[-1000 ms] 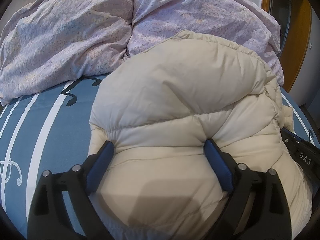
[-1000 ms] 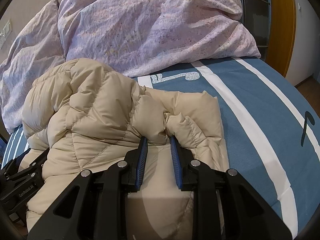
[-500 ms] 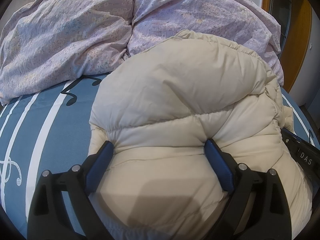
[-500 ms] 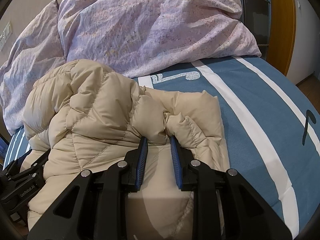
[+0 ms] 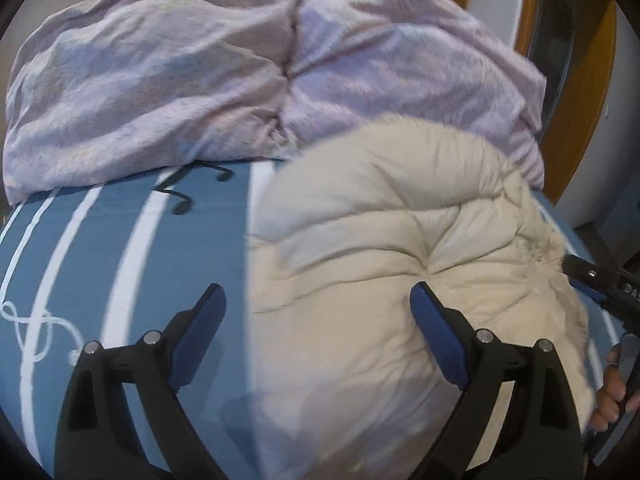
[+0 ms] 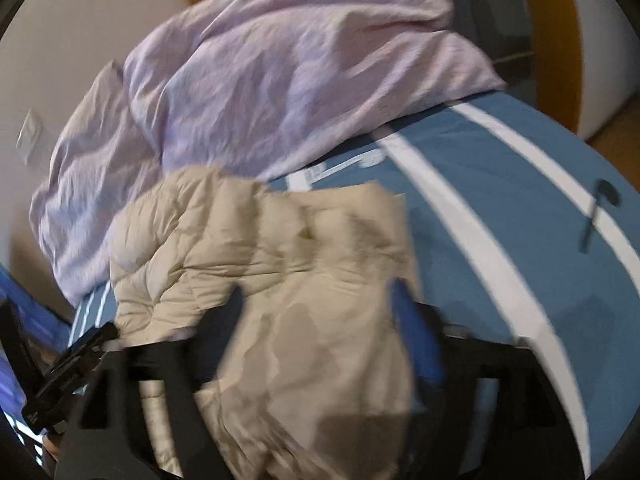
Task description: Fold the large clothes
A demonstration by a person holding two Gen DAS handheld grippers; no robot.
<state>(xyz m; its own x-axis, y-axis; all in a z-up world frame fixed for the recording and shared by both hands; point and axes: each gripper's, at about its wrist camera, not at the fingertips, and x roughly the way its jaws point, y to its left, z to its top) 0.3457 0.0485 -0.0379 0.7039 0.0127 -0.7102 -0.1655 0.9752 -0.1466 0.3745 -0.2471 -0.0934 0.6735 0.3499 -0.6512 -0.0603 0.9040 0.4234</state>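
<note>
**Beige puffer jacket bundled on the striped bed**

The jacket (image 5: 400, 248) is a cream quilted down coat, folded into a rounded, puffy heap at centre-right of the left wrist view, on the blue sheet (image 5: 80, 260) with white stripes. A rumpled lilac duvet (image 5: 200, 80) fills the upper frame behind it.

The left gripper (image 5: 318, 312) stands wide, holding nothing; only its right pad lies against the jacket.

The right gripper (image 6: 316, 312) is blurred, its jaws opening, with jacket fabric (image 6: 280, 260) between them, seemingly unpinched.
</note>
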